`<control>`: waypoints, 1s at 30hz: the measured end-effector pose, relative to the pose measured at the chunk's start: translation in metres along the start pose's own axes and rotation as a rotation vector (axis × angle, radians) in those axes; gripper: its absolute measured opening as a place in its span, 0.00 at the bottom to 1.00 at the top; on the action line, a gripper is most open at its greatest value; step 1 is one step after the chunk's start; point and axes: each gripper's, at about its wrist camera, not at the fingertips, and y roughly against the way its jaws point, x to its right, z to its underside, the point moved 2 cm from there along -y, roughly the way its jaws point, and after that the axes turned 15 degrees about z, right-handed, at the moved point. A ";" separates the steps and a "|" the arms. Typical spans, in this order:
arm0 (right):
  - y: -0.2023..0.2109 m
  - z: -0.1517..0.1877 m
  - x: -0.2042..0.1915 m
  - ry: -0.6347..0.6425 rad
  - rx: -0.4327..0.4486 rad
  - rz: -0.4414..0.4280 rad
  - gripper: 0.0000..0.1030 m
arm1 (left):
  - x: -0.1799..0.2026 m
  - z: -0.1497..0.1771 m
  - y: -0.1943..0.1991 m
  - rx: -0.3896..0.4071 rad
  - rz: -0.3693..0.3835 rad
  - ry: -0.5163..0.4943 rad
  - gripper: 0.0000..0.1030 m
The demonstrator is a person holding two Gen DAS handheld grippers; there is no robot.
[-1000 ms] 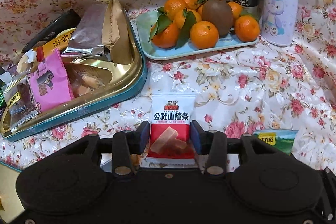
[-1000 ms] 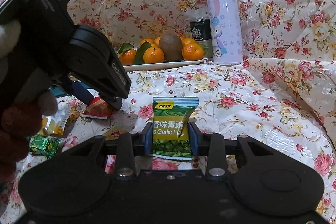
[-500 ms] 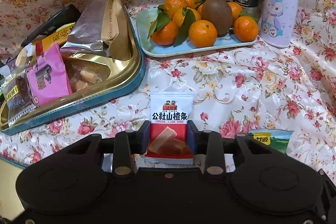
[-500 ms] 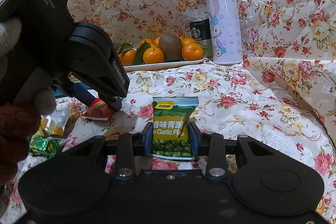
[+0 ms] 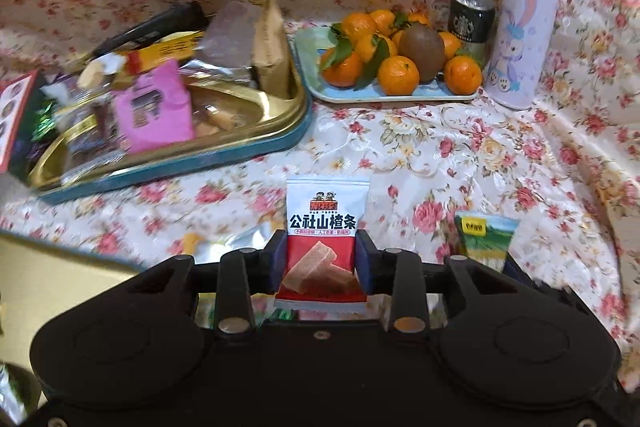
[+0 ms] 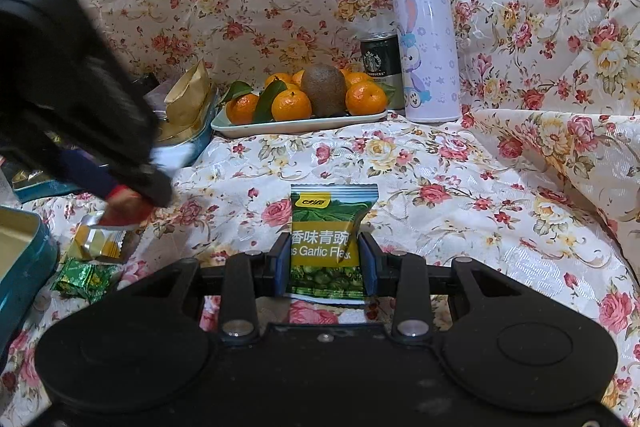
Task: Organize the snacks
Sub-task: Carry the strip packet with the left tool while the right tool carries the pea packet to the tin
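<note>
My left gripper (image 5: 321,259) is shut on a red-and-white hawthorn snack packet (image 5: 326,223), held above the floral cloth. My right gripper (image 6: 325,263) is shut on a green garlic pea packet (image 6: 330,227), which also shows in the left wrist view (image 5: 486,235). The gold snack tin (image 5: 256,131) with several packets, one of them pink (image 5: 154,107), lies at the far left. In the right wrist view the left gripper (image 6: 132,187) is blurred at the left.
A blue plate (image 5: 356,93) of tangerines and a kiwi (image 5: 422,49), a Starbucks can (image 5: 470,21) and a purple bunny bottle (image 5: 520,27) stand at the back. A yellow packet (image 6: 100,243), a green packet (image 6: 86,279) and a teal tin (image 6: 24,267) lie at the left.
My left gripper has lifted and drawn back with the hawthorn packet, so the tin and plate look farther. My right gripper has stayed put on the pea packet.
</note>
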 end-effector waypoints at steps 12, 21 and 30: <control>0.000 0.000 -0.002 0.014 0.002 0.003 0.36 | -0.022 0.056 0.074 0.048 0.031 0.028 0.42; 0.002 -0.001 -0.008 0.065 0.009 0.031 0.34 | -0.039 0.103 0.121 0.092 -0.024 -0.020 0.42; 0.031 0.000 -0.003 0.079 -0.084 -0.039 0.32 | -0.080 0.130 0.156 0.123 -0.036 0.048 0.42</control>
